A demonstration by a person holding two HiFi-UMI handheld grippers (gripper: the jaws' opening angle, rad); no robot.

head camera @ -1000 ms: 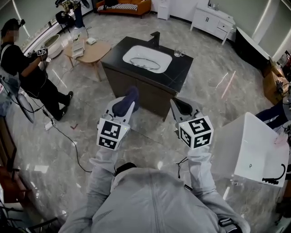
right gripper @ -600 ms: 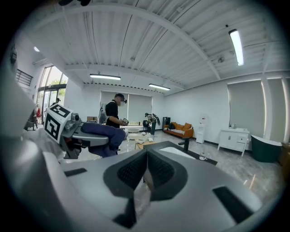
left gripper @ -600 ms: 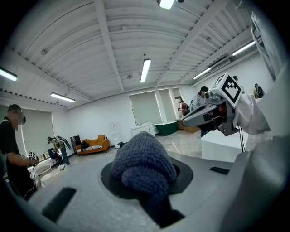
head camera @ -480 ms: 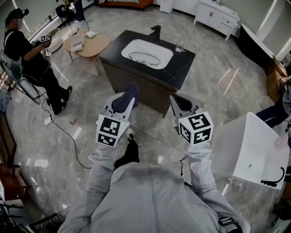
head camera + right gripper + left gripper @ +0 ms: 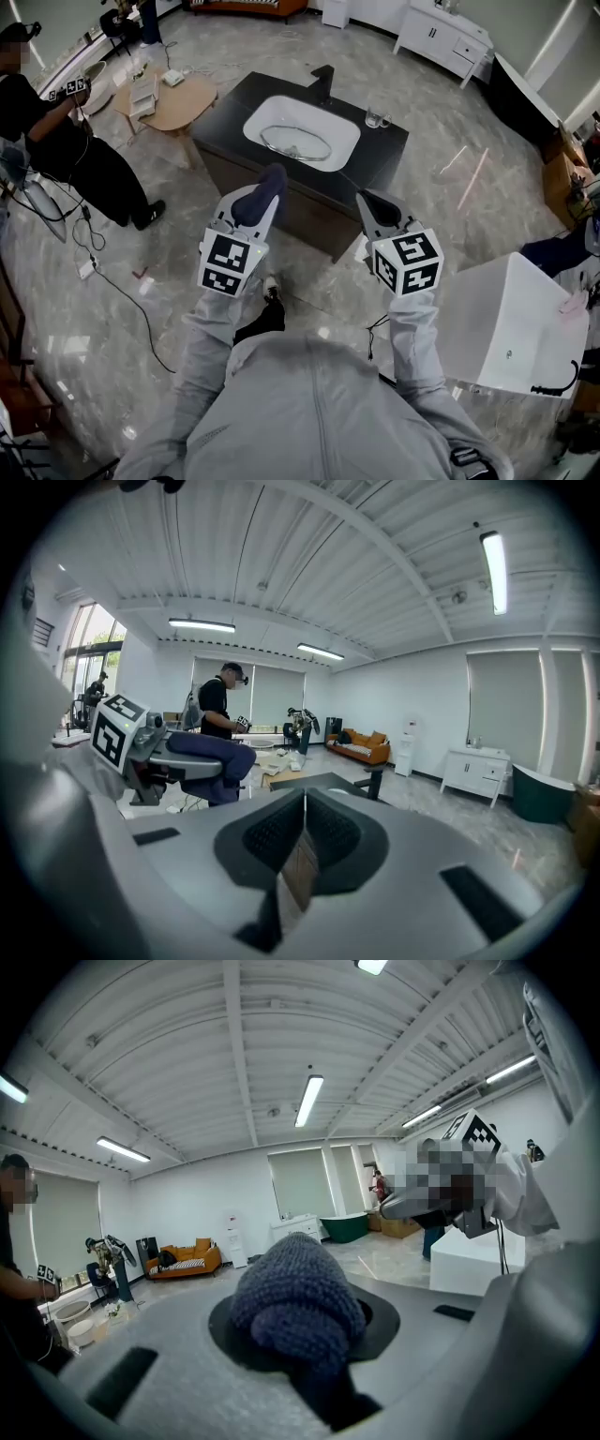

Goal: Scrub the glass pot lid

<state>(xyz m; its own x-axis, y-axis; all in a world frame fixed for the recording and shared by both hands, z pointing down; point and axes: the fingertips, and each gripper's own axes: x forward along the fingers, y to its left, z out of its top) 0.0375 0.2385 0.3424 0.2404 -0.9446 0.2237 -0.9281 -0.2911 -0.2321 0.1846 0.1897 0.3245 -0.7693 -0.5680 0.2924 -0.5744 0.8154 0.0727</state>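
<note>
Steps nearer the sink [image 5: 330,122], glass pot lid [image 5: 298,142] lying in its basin. Clamps a knitted scrubber [image 5: 298,1297] in left gripper [image 5: 258,211]; right gripper [image 5: 300,846] pinched shut, empty. Better to pin the rim before scrubbing.

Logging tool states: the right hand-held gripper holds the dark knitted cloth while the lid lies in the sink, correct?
No: the left hand-held gripper holds the dark knitted cloth, as the left gripper view shows. The lid does lie in the sink.
</note>
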